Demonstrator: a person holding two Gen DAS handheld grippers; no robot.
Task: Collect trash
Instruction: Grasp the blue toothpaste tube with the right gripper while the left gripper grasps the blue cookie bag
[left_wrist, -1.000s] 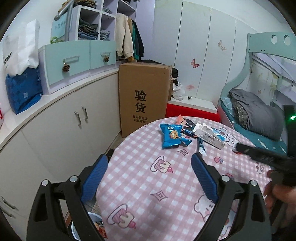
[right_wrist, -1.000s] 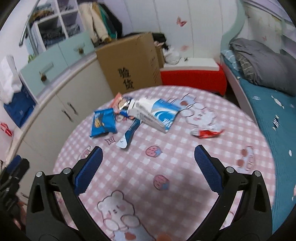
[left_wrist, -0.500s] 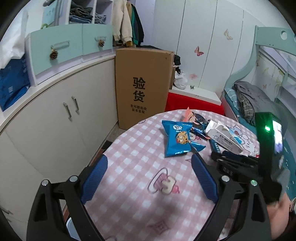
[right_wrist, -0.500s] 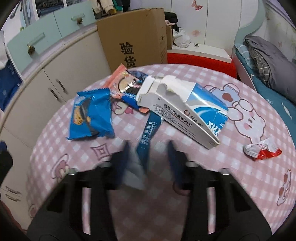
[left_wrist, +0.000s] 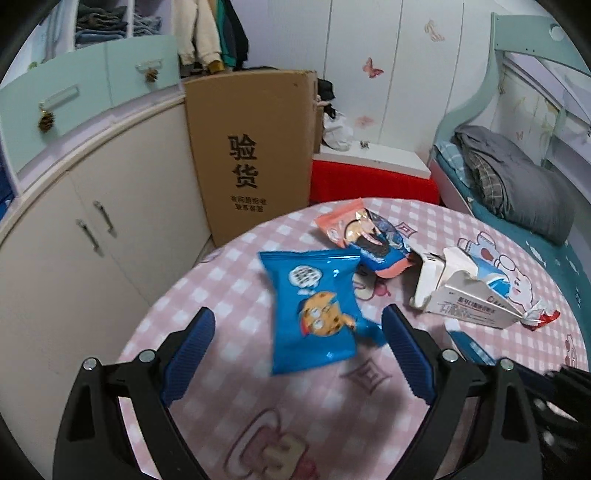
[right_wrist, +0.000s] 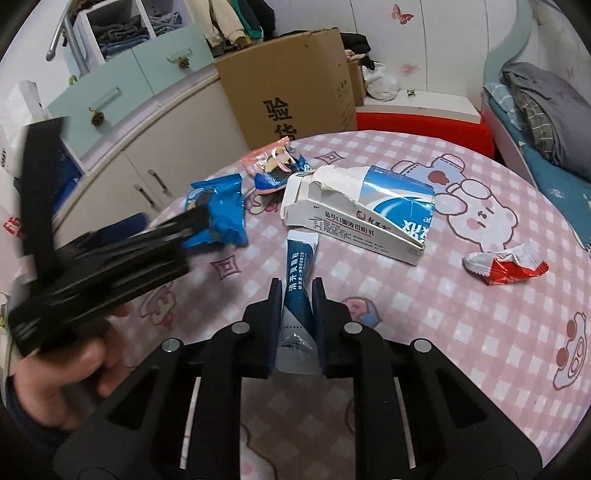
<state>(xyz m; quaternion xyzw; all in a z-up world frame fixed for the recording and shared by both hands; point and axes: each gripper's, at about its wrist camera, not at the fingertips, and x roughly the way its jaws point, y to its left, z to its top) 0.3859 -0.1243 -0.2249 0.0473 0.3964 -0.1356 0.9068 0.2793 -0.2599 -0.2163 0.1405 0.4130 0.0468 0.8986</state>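
Dim, soft light (fisheye-warped edges)

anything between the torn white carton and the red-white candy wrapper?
Right wrist view: nothing, just bare checked tablecloth between the torn white carton and the red-white candy wrapper.

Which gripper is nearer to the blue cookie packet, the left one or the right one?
Left. The left gripper is open with its fingers on either side of the blue cookie packet. The right gripper is off to the packet's right, shut on the dark blue sachet.
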